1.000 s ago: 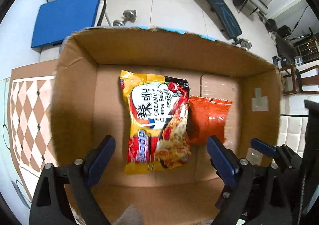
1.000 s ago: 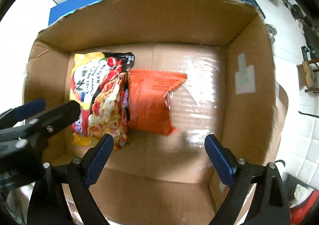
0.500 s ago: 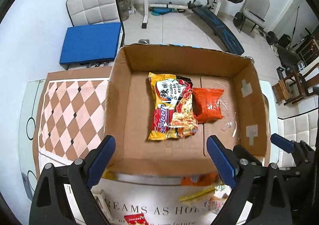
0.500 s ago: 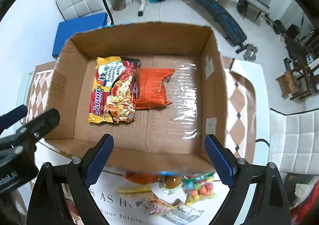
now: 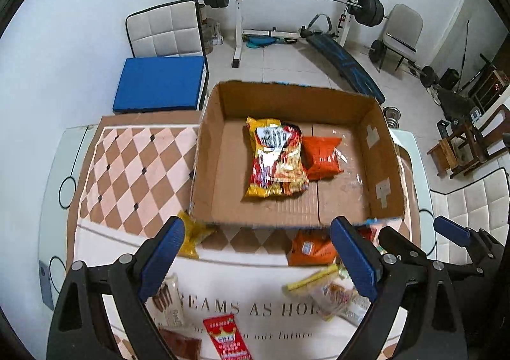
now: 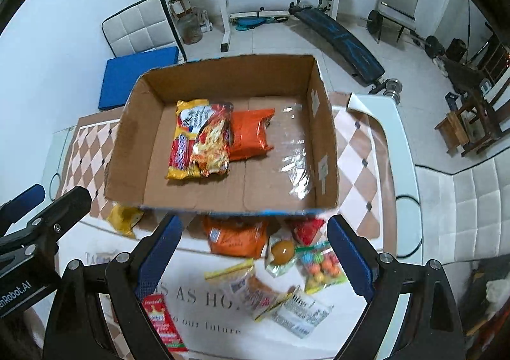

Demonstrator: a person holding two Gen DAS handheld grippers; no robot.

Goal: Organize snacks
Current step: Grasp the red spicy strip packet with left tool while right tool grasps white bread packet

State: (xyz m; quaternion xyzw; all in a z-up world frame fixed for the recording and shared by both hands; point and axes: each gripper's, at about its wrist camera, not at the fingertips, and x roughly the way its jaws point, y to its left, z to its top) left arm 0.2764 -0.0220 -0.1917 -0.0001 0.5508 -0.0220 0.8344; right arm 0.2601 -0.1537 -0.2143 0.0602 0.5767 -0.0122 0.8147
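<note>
Gym gear lines the far wall behind the table (image 5: 79, 149). One cardboard box (image 6: 328, 149) holds two packets: a noodle packet (image 6: 199, 140) touching an orange pouch (image 6: 250, 133). Left gripper (image 5: 255, 259) and right gripper (image 6: 253, 256) hang with jaws spread, empty, above loose snacks (image 6: 320, 264) at the table's near edge.

Box (image 5: 210, 149): brown cardboard, thin blue trim on its near rim. Inside, noodle pack (image 5: 275, 157): yellow, with red, black and white print; beside it, pouch (image 5: 320, 154): plain orange. Table cover (image 5: 134, 165): tan and pale pink diamond check with small dark dots. At the table's near edge, cloth (image 6: 197, 302): white with dark lettering. On it, sachet (image 6: 161, 321): red with white and yellow print; candy bag (image 6: 320, 266): green with multicoloured balls; second orange pack (image 6: 234, 235). Gripper pads (image 5: 161, 259): blue on black arms.
</note>
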